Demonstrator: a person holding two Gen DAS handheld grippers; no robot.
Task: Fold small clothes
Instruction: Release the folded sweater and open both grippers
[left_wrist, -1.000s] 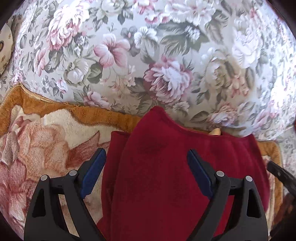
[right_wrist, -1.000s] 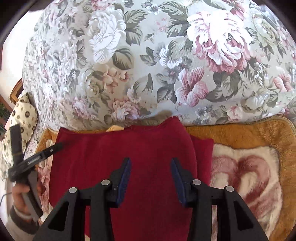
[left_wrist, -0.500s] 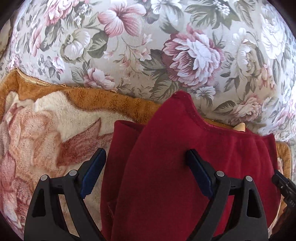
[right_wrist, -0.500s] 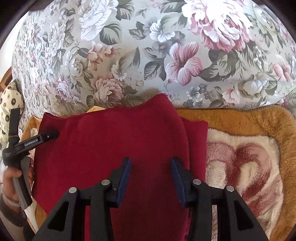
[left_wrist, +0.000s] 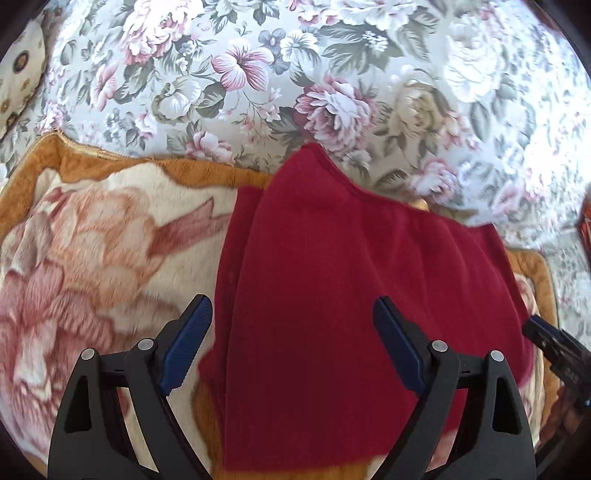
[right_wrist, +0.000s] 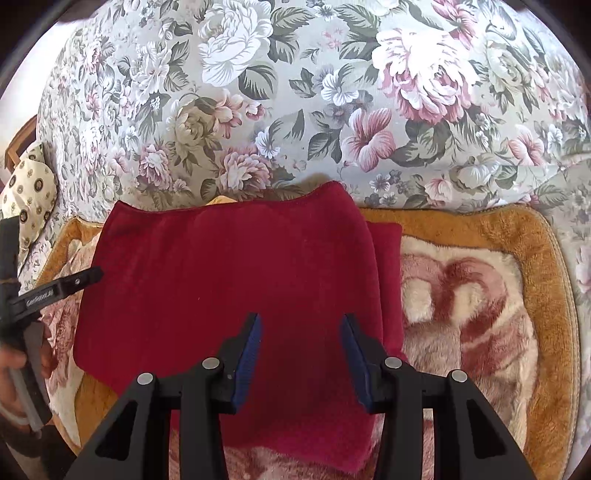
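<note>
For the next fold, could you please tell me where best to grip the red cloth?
Pinch the red cloth at its far peaked corner with the right gripper, coming from the near side. That corner rides up on the floral cushion, so its edge looks easiest to pinch.

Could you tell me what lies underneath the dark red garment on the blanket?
The red garment rests on the plush blanket. A small yellowish bit peeks from behind its far edge; the rest is covered.

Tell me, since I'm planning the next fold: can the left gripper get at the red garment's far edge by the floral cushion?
Probably yes. The left gripper is open above the red garment, and nothing lies between it and that edge.
</note>
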